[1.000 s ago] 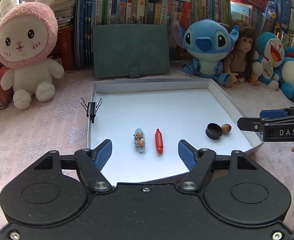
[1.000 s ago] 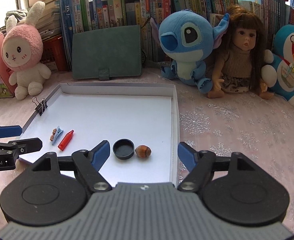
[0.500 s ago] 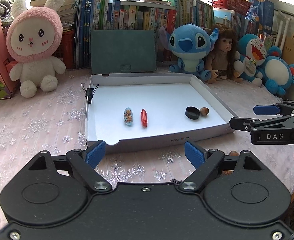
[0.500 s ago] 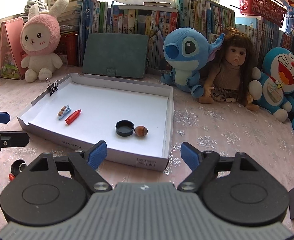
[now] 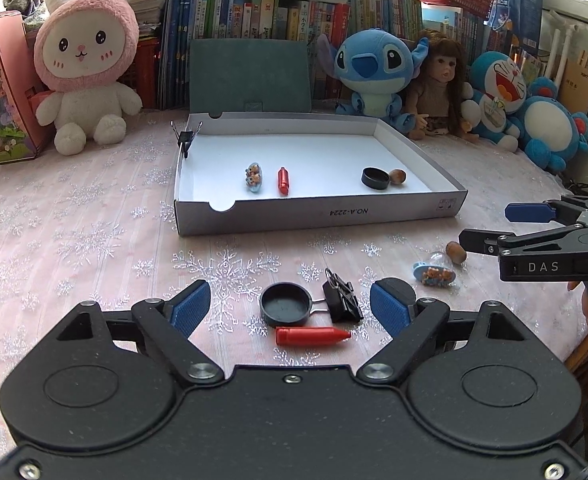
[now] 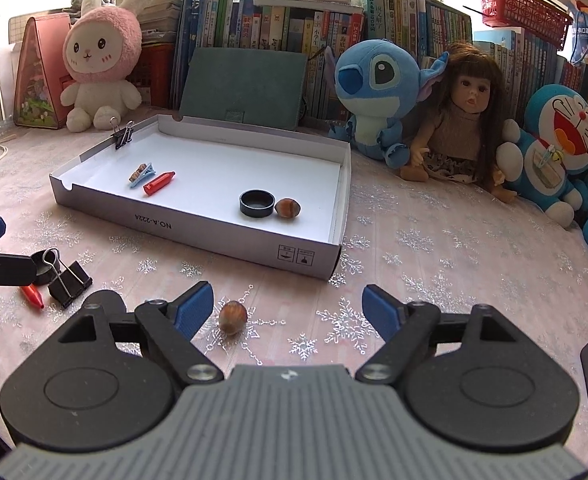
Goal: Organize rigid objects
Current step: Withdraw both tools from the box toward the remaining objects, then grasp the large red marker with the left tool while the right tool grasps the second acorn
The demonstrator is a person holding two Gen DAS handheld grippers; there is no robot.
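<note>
The left gripper (image 5: 290, 308) is hanging over a cluster of loose items on the tabletop (image 5: 74, 240), its fingers (image 5: 190, 306) standing wide apart and gripping nothing. Between them are lying a black cap (image 5: 286, 304), a black binder clip (image 5: 340, 300) and a red crayon (image 5: 312, 336), close together, with the clip's wire handle touching the cap. The right gripper (image 6: 288, 306) is likewise spread wide and empty, with a hazelnut (image 6: 233, 317) lying on the cloth just inside its left finger.

The white box (image 5: 318, 212) is standing beyond both clusters and is already holding one cap, one nut, one crayon and one hair clip, with a binder clip fastened on its left wall. A second hair clip (image 5: 434, 274) is waiting on the tabletop between the two grippers.

Recommended procedure for the step in hand, judged as selecting the next pickups:
- Left side: pick one item only. The crayon is lying nearest and clear of the others; align the fingers across its short axis.
- Avoid closing over the cap and clip together, since they are touching.
- Right side: centre the nut between the fingers before closing; it is round and is likely to roll.
</note>
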